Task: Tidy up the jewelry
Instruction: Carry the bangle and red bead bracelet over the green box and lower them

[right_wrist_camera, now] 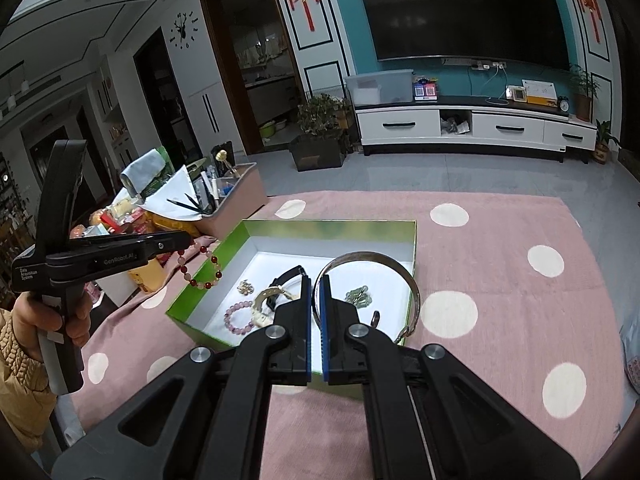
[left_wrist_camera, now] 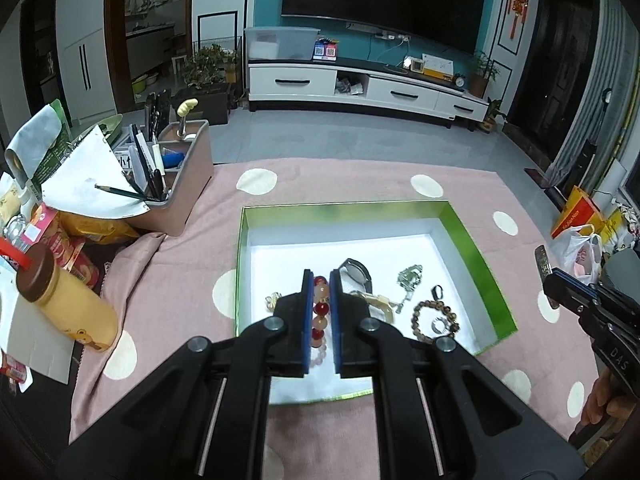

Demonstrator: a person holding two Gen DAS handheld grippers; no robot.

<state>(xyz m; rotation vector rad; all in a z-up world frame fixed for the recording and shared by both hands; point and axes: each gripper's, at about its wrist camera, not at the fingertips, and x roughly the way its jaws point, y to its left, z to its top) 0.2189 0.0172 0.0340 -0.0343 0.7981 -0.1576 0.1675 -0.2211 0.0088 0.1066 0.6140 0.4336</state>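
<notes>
Two handheld claws are each carrying a piece of jewelry above a shallow green-sided box (left_wrist_camera: 476, 256) with a white floor, which sits on a pink tabletop cloth with cream dots (right_wrist_camera: 500, 280). The step in hand looks like the carrying stage of sorting: both pieces are lifted and neither is set down yet. The left claw (left_wrist_camera: 321, 280) is clenched on a bracelet of red and pale peach beads (left_wrist_camera: 320, 316); in the right wrist view that beaded loop (right_wrist_camera: 202, 264) hangs freely below the claw's tip, just left of the box and above the cloth. The right claw (right_wrist_camera: 316, 284) is clenched on a thin silver-toned bangle (right_wrist_camera: 380, 258), a rigid hoop that stands out to the right of the jaws, over the box's right side. Inside the box lie a brown bead bracelet (left_wrist_camera: 434, 318) with a small metal ring (left_wrist_camera: 440, 326) within its loop, a green stone pendant (left_wrist_camera: 410, 278), a pink bead bracelet (right_wrist_camera: 238, 318), a gold-coloured watch (right_wrist_camera: 268, 304) and a small gold trinket (right_wrist_camera: 245, 287). Where each held piece belongs cannot be told. The next move likely calls for bringing each piece low over a bare spot before letting go, since the beads swing loosely and the bangle could roll.
</notes>
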